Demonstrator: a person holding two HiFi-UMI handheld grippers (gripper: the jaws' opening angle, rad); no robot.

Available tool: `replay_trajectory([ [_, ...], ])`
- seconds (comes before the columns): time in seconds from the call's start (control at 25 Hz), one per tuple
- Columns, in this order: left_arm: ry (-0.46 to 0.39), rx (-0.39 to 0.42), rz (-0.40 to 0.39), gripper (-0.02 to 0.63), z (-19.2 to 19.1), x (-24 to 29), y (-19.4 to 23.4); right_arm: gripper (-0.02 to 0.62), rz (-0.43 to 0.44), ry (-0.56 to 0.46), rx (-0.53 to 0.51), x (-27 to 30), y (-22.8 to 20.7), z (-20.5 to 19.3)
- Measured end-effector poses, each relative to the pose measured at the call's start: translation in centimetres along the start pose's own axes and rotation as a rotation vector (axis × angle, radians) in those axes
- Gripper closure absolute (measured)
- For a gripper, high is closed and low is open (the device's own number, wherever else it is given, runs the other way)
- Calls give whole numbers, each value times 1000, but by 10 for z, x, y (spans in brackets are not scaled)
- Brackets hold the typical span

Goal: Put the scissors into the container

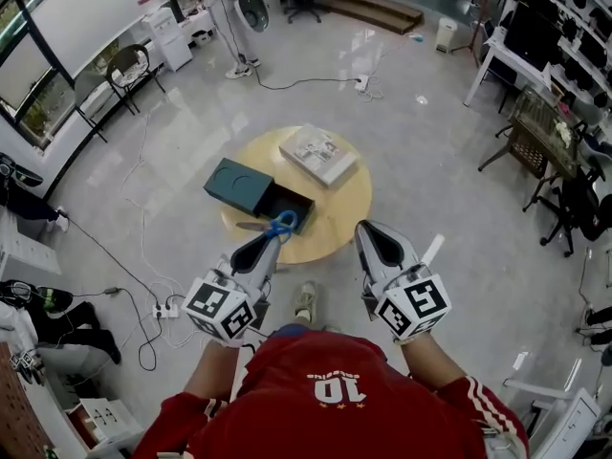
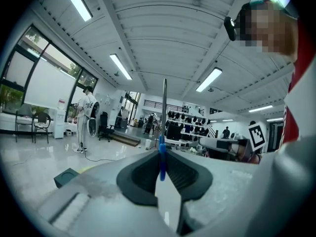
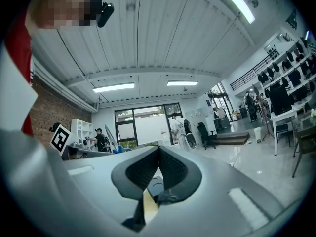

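Observation:
My left gripper is shut on the blue-handled scissors, held just above the near edge of the round wooden table. In the left gripper view the blue handle sits pinched between the jaws, and the metal blade stands straight up. The container, an open dark green box, lies on the table just beyond the scissors, its lid beside it on the left. My right gripper hovers over the table's near right edge, shut and empty; in its own view the jaw tips meet.
A book lies at the table's far side. A power strip and cables run over the floor to the left. A person stands by a machine across the room. Chairs and shelves line the room's edges.

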State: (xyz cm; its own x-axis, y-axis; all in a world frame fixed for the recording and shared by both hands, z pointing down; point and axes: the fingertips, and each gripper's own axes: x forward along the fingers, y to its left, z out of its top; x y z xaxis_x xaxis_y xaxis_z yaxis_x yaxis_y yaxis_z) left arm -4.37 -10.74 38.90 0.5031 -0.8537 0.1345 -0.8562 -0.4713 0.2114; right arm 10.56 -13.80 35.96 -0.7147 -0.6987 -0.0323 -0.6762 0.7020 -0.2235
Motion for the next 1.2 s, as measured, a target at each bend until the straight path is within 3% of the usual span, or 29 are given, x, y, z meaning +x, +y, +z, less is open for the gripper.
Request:
replay_trajectory([
  [0.36,-5,-38,-16,561,-1,34,26,597,-6,25,-39,36,-22,3],
  [0.84,58,-66,-45,561,-9,74,80,597,5,41,-62,93,-33,6],
  [1.2,156,-159,-76,561,-49,99,107,597,-19,77,-43,113,-47,-7],
])
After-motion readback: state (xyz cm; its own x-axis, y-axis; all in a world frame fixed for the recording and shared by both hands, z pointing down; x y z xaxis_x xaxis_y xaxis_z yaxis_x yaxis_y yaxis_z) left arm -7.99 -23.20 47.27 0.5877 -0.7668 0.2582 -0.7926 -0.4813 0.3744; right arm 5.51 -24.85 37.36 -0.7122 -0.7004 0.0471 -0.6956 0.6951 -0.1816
